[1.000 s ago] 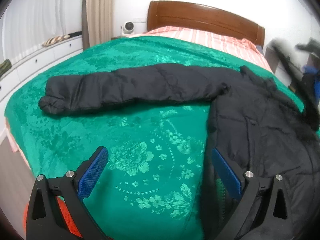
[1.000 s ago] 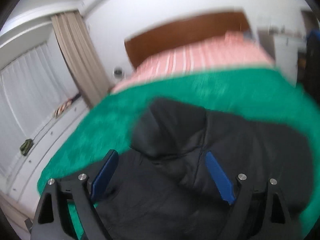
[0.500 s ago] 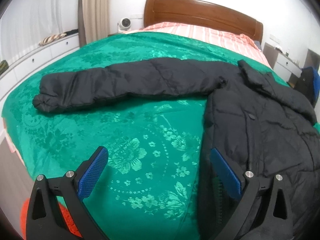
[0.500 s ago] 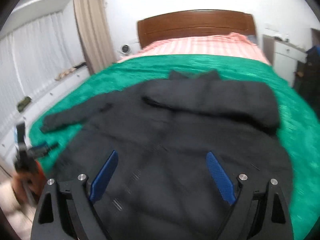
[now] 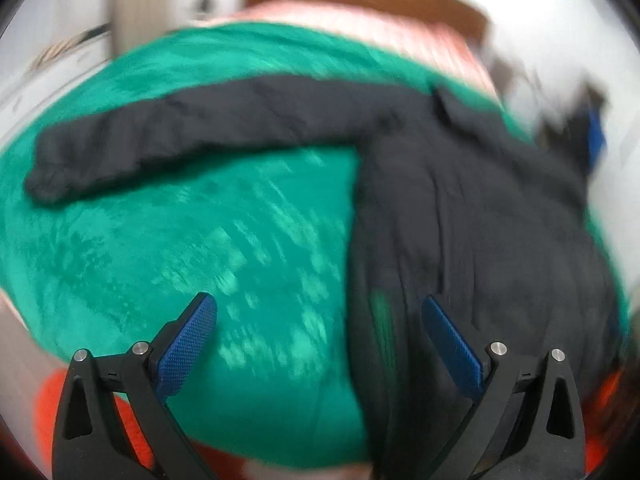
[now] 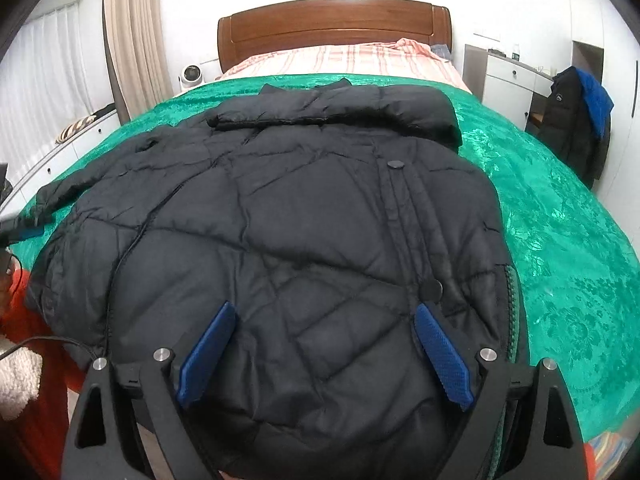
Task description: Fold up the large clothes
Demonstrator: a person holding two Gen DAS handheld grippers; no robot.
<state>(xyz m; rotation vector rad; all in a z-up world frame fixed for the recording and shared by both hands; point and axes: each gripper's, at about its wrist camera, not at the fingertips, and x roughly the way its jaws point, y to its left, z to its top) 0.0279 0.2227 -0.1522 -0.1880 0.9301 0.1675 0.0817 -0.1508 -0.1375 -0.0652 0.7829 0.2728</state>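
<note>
A large black quilted puffer jacket (image 6: 304,208) lies flat on a green bedspread (image 6: 560,208). Its right sleeve is folded across the chest near the collar. Its left sleeve (image 5: 180,140) stretches out to the left over the green bedspread (image 5: 180,248); this left wrist view is blurred. My left gripper (image 5: 316,316) is open and empty, above the bed's near edge beside the jacket's left side (image 5: 480,220). My right gripper (image 6: 320,320) is open and empty, above the jacket's lower hem.
A wooden headboard (image 6: 332,24) and a striped pink sheet (image 6: 352,56) lie at the far end. A white cabinet (image 6: 508,84) and a hanging dark and blue coat (image 6: 580,120) stand to the right. Curtains (image 6: 132,40) and white drawers are on the left.
My right gripper has pulled back and steadied over the jacket's hem. My left gripper is moving fast, its view now blurred; the jacket has not moved.
</note>
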